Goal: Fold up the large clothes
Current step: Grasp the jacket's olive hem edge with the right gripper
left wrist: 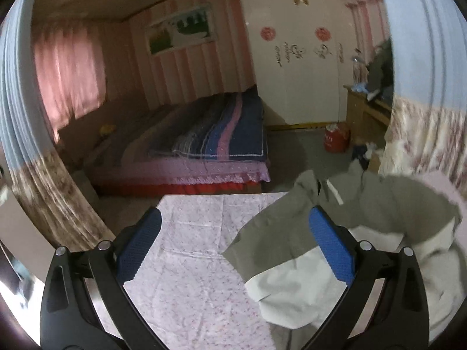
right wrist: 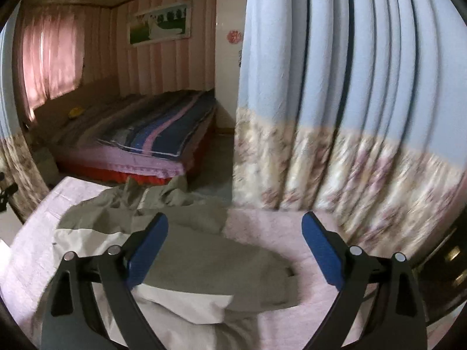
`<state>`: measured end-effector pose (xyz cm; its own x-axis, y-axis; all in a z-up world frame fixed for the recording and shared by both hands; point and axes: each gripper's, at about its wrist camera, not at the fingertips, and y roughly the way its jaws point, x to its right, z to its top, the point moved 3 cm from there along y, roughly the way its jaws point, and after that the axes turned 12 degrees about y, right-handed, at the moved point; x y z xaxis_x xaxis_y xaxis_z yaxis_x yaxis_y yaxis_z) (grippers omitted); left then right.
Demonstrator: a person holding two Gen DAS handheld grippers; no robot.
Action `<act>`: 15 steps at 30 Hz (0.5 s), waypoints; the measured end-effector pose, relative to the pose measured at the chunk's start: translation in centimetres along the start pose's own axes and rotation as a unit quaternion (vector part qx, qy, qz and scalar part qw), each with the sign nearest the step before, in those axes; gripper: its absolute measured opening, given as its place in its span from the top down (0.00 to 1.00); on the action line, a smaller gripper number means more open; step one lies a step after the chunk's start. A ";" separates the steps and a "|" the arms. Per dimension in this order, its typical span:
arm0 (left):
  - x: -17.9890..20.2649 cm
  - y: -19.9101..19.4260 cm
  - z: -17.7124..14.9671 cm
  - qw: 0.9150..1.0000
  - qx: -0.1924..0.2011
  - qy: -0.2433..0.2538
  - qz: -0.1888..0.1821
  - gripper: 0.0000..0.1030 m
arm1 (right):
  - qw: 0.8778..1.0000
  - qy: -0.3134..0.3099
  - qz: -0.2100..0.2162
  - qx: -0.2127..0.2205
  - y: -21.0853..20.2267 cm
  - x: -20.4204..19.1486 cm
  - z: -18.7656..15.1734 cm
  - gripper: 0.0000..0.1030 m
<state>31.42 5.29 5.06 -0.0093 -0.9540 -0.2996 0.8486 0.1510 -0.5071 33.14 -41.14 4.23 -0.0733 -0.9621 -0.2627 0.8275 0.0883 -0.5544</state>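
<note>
left gripper [left wrist: 235,243]: wide open, holding nothing, above the cloth-covered table [left wrist: 186,291] with its right finger over the garment's edge | right gripper [right wrist: 235,248]: wide open, empty, over the garment [right wrist: 204,259] | garment: olive and off-white, crumpled, unfolded, lying from the table's far edge toward the curtain [right wrist: 350,116] side

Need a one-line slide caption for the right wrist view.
Open right claw hovers over a crumpled olive-and-cream garment on a pink-covered surface.

Dim room, backlit pink curtain [left wrist: 68,78] glowing; fisheye edges bend and blur the blue drapes [right wrist: 364,87].
</note>
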 end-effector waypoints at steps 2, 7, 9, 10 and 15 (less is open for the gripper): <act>-0.6 0.4 -0.4 1.000 -0.004 -0.018 -0.003 0.03 | 1.000 0.013 -0.001 -0.017 2.0 0.8 -2.5 0.10; 0.0 2.2 -2.8 1.000 -0.021 -0.017 0.009 0.03 | 0.996 0.040 -0.045 -0.072 6.5 3.9 -8.1 0.10; 0.2 3.2 -4.0 0.999 -0.029 -0.018 0.010 0.03 | 0.993 0.052 -0.057 -0.089 7.6 4.8 -9.4 0.10; 0.1 3.7 -4.4 0.999 -0.034 -0.020 0.009 0.03 | 0.992 0.057 -0.063 -0.096 8.1 5.3 -10.0 0.10; 0.4 6.3 -6.9 0.998 -0.061 -0.032 -0.005 0.03 | 0.987 0.061 -0.083 -0.127 9.9 6.1 -11.9 0.10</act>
<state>33.09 7.66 -3.77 0.0192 -0.9698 -0.2429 0.7780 0.1671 -0.6056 34.26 -43.00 -12.28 -0.2755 -0.9318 -0.2365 0.6339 0.0089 -0.7734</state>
